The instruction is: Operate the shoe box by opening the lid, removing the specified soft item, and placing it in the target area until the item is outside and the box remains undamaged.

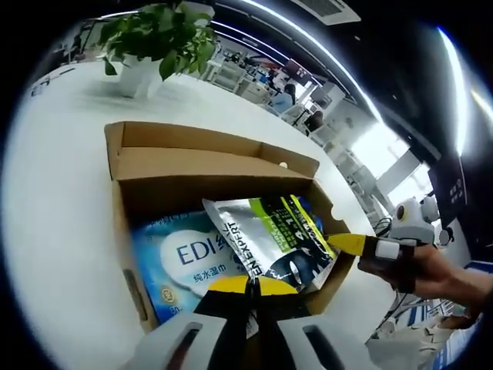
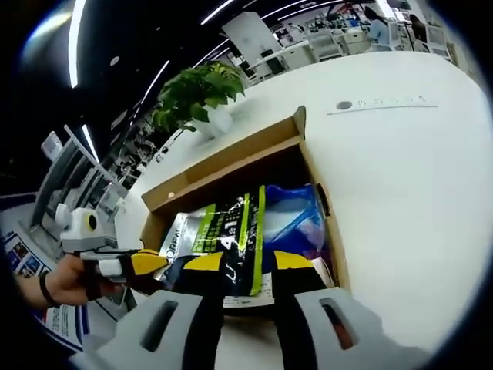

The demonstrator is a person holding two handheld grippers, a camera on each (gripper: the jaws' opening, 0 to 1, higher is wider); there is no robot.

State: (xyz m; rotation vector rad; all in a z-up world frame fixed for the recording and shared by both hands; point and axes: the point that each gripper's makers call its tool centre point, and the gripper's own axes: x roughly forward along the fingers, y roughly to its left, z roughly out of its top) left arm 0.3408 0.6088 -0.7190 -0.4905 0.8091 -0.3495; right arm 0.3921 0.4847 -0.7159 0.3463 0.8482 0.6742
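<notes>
Both tongs clamp the pouch inside the open box.

Left tongs [image 1: 246, 285] and right tongs [image 2: 248, 262] grip the silver-black foil pouch [image 1: 273, 235] above a blue wipes pack [image 1: 173, 258], in the brown cardboard shoe box [image 1: 192, 166] on the white surface [image 1: 54, 231].

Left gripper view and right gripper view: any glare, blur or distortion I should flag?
Left gripper view: strong fisheye bend, window area blown out at right, sheen on the silver pouch, box and wet wipes pack sharp. Right gripper view: same bend, ceiling strip lights streaked, white table bright, box interior shaded, background desks soft.
</notes>
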